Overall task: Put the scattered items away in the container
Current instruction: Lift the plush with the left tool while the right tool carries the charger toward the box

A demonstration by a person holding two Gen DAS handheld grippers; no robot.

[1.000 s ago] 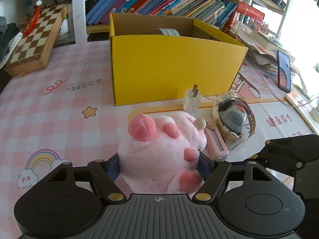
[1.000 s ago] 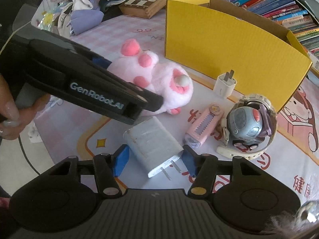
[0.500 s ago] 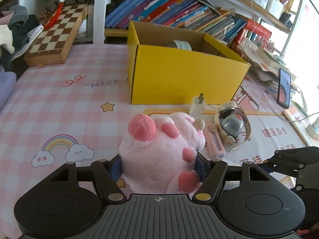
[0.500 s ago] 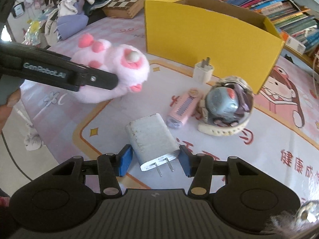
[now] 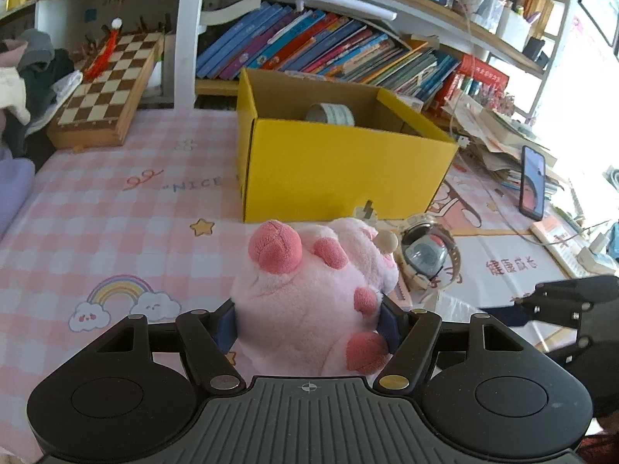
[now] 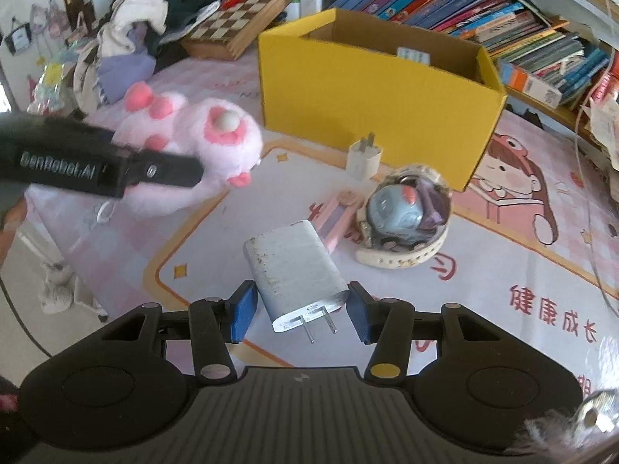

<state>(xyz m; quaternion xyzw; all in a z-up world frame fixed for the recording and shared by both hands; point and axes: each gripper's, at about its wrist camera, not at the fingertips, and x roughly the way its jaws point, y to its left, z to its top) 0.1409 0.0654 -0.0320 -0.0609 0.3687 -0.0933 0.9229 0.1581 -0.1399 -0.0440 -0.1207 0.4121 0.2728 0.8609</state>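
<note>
My left gripper [image 5: 309, 328] is shut on a pink plush toy [image 5: 309, 290] and holds it above the pink checked cloth. From the right wrist view, the plush [image 6: 216, 154] hangs in the left gripper's black fingers [image 6: 116, 170]. My right gripper [image 6: 301, 313] is shut on a white charger block [image 6: 290, 266], prongs toward the camera, above the mat. The open yellow box [image 5: 340, 170] [image 6: 367, 89] stands behind, with a tape roll [image 5: 330, 114] inside. In front of it lie a small white plug [image 6: 365, 156], a pink knife-like item [image 6: 340, 212] and a grey toy in a beige watch strap [image 6: 402, 212].
A wooden chessboard [image 5: 108, 89] lies at the back left beside a pile of clothes [image 6: 147, 38]. Rows of books [image 5: 329, 50] fill the shelf behind the box. A phone [image 5: 533, 181] leans at the right near papers and a power strip [image 5: 572, 251].
Both grippers have risen with their loads. The plush and the charger block are now off the table, and more of the box's inside shows.
</note>
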